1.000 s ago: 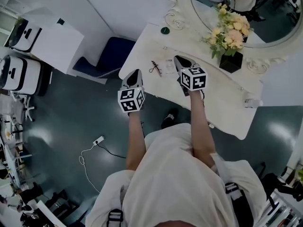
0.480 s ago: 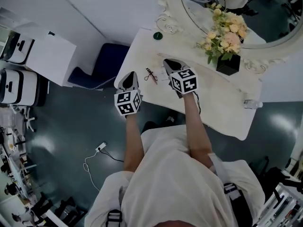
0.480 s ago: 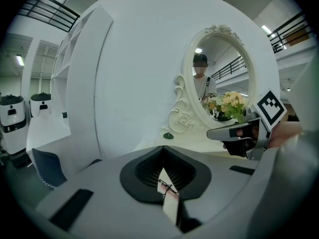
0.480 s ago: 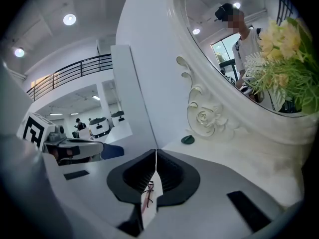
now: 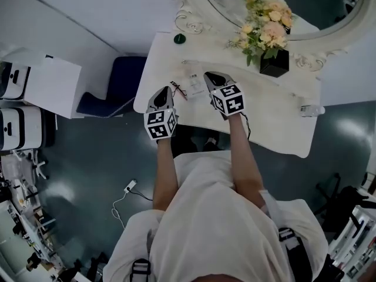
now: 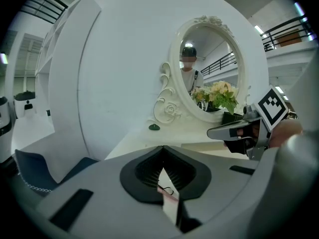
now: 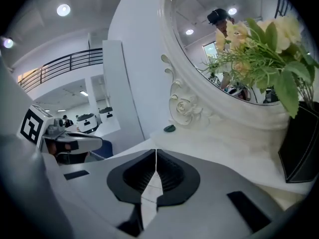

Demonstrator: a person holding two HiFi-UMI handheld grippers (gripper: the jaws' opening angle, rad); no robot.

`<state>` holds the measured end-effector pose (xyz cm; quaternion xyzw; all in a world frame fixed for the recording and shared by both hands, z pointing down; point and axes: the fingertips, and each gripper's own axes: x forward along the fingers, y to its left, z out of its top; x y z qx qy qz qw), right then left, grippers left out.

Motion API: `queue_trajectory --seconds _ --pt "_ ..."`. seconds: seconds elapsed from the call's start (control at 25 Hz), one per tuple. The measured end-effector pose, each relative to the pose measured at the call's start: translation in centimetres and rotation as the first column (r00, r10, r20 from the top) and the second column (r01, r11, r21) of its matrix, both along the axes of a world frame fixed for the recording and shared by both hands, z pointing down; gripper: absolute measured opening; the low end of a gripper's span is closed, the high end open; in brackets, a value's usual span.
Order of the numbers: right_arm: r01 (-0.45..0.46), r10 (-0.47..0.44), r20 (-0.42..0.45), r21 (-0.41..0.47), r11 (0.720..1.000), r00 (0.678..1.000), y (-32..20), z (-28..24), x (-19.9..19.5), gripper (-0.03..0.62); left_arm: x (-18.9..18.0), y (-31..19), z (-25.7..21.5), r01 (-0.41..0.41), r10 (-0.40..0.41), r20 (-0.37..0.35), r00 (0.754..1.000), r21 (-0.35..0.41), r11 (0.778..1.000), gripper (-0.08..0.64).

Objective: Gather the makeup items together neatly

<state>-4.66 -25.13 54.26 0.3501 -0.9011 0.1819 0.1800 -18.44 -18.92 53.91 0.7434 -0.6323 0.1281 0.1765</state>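
Observation:
A white vanity table (image 5: 276, 119) carries a thin dark clip-like item (image 5: 178, 90), a small white packet (image 5: 195, 84) and a small green round item (image 5: 179, 39) near the mirror's base. My left gripper (image 5: 164, 91) hangs over the table's near left edge, just short of the clip, its jaw tips together (image 6: 162, 148); the clip and packet show through the gap below the tips. My right gripper (image 5: 211, 75) is over the table beside the packet, shut with nothing held (image 7: 156, 151). The green item (image 6: 154, 127) (image 7: 170, 128) lies ahead of both.
An ornate white oval mirror (image 5: 188, 22) stands at the table's back. A black vase of yellow flowers (image 5: 274, 63) is right of my right gripper. A small clear item (image 5: 310, 110) lies at the right end. A blue chair (image 5: 126, 78) stands left of the table.
Both grippers have sunk toward the tabletop. The left one has come in over the table's edge, closer to the clip. Both jaws stayed together.

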Motion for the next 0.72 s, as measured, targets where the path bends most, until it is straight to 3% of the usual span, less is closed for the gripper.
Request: queue_trajectory --seconds 0.28,0.72 --pt "-0.020 0.020 -0.044 -0.004 1.000 0.999 -0.6 1.3 0.4 0.041 -0.7 -1.2 0.5 -0.024 0.024 -0.018 1.000 -0.003 1.000 0.015" --pt "0.050 -0.051 -0.126 -0.014 0.999 0.991 -2.1 3.2 -3.6 0.043 -2.6 -3.2 2.2 -0.044 0.043 -0.059 0.997 -0.025 0.999 0.015"
